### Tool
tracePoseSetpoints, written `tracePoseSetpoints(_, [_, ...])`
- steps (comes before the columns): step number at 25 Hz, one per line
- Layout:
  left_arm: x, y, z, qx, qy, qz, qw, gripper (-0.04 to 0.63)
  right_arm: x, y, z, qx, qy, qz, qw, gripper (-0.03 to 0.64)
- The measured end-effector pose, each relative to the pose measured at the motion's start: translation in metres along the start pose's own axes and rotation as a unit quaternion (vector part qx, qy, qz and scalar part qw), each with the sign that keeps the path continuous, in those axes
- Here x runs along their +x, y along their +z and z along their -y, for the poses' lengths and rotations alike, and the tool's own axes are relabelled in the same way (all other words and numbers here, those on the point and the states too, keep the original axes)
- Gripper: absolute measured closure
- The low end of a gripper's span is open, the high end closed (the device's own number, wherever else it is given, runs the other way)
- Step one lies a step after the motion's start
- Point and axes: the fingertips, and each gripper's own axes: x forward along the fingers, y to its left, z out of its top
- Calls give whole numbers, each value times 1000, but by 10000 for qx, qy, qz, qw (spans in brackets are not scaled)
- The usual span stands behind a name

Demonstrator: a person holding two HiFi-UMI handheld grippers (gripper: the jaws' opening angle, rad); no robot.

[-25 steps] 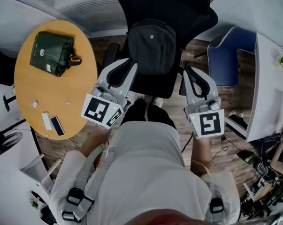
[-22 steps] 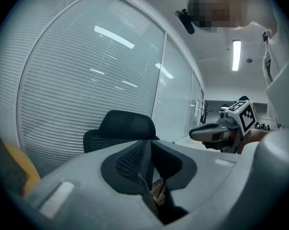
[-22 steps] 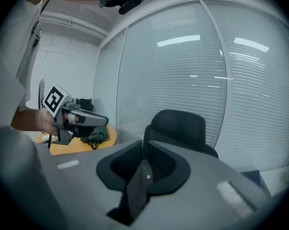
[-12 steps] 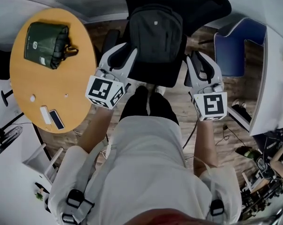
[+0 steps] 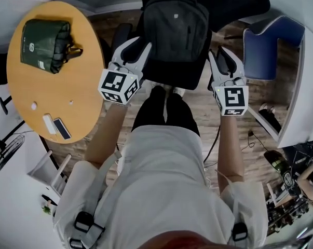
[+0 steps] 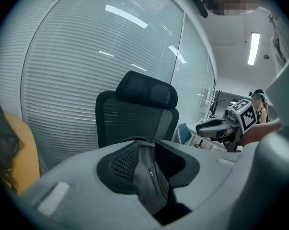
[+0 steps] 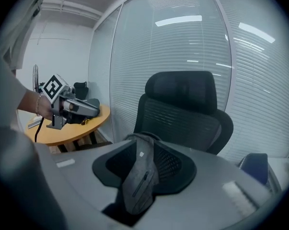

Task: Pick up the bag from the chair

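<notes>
A dark grey backpack (image 5: 174, 27) stands upright on the seat of a black office chair (image 5: 172, 77). My left gripper (image 5: 137, 45) is open just left of the bag's lower left side. My right gripper (image 5: 223, 56) is open at the bag's lower right, beside the chair's edge. Neither holds anything. In the left gripper view the bag (image 6: 146, 176) shows beyond the gap between the jaws, with the chair's back (image 6: 134, 114) behind it. The right gripper view shows the same bag (image 7: 139, 176) beyond its spread jaws, in front of the chair (image 7: 182, 114).
A round orange table (image 5: 47, 92) stands at the left with a dark green bag (image 5: 42, 45) and a phone (image 5: 62, 128) on it. A blue chair (image 5: 270, 45) and a white desk (image 5: 301, 102) are at the right. A glass wall with blinds (image 6: 86, 56) is behind the chair.
Both grippers have moved forward toward the chair and now flank the backpack's lower part. Their jaws stay open.
</notes>
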Motion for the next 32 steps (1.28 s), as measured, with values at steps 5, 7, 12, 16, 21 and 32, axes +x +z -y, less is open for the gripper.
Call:
tracePoseSetpoints(5, [23,-35,-22,-46,92,-255,9996,472,28,-29,8,14,-44,-218,9998,488])
tracePoseSetpoints(7, [32,-52,-32,-68,144,-390,9991,472,38,-38,11,30,-42,-268,9996,480])
tracePoseSetpoints(12, [47,-84,-49,-258,247,-548,9979,471,63,-67,16,20,-21,-416,9991,460])
tracePoseSetpoints(16, [61,-100,-63,-352,321,-591,9971,451,83,-88,26,19,-88,-522,9986,459])
tracePoseSetpoints(21, [79,-118,-85,-481,461,-704,9953,417,104,-109,38,48,-138,-649,9978,457])
tracePoseSetpoints(32, [119,-160,-125,-700,606,-1034,9903,385,142,-150,55,136,-263,-950,9950,453])
